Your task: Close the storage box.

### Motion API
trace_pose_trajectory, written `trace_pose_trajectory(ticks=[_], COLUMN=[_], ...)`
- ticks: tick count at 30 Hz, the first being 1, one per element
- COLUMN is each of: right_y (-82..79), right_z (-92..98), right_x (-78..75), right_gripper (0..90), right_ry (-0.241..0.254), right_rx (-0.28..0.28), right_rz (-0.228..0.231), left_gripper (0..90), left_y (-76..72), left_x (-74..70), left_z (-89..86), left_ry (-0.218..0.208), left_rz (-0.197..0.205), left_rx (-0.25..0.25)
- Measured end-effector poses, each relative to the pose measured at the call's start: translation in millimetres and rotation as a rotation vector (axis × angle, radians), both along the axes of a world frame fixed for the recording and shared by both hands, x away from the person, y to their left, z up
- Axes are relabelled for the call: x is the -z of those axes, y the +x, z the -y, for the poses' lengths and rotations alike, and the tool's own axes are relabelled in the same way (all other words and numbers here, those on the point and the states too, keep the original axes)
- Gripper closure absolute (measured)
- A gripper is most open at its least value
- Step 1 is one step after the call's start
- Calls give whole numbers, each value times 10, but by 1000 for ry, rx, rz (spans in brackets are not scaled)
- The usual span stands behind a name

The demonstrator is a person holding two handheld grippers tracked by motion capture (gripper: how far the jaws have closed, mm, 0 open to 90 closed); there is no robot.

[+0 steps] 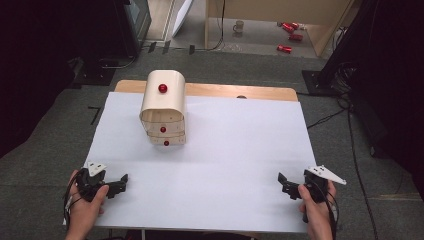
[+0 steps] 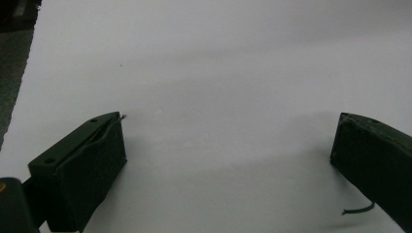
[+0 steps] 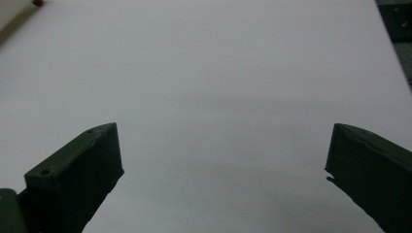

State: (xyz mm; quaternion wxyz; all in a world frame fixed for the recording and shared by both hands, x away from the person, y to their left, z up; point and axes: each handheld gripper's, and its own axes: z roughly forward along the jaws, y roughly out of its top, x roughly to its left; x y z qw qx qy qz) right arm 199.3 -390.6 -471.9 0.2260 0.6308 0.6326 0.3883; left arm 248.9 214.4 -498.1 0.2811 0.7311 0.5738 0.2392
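While both hands rest low at the frame's bottom corners, left gripper (image 1: 119, 186) and right gripper (image 1: 286, 184) point inward over the white sheet (image 1: 225, 150). One small cream drawer chest (image 1: 163, 107) with three red knobs (image 1: 162, 88) stands upper left of centre. Both grippers' jaws spread wide, empty.

Matt white sheet (image 1: 225, 165), pale smooth wooden cabinet (image 1: 162, 102) with glossy red knobs (image 1: 162, 88).

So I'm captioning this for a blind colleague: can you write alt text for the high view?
A small cream drawer cabinet with red knobs stands on a white table. At the near edge, a person's hands hold the left gripper and right gripper, both open and empty.
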Motion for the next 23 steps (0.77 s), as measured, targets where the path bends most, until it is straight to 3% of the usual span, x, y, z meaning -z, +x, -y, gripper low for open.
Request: trace_pose_trajectory(ticks=[2, 7, 10, 13, 16, 23], right_y=[-23, -63, -64, -52, -42, -43], right_z=[117, 250, 245, 216, 150, 164], right_x=[88, 198, 295, 310, 325, 330], right_gripper=[0, 0, 0, 0, 0, 0], right_ry=[-48, -47, -108, -141, -205, -191], right_rx=[32, 40, 33, 28, 32, 33], right_rz=[-33, -71, -103, -95, -100, -104], left_gripper=[0, 0, 0, 0, 0, 0], left_y=[0, 1, 0, 0, -1, 0], left_x=[0, 0, 0, 0, 1, 0], left_z=[-1, 0, 0, 0, 1, 0], left_ry=[0, 0, 0, 0, 0, 0], left_rz=[0, 0, 0, 0, 0, 0], left_rx=[0, 0, 0, 0, 0, 0])
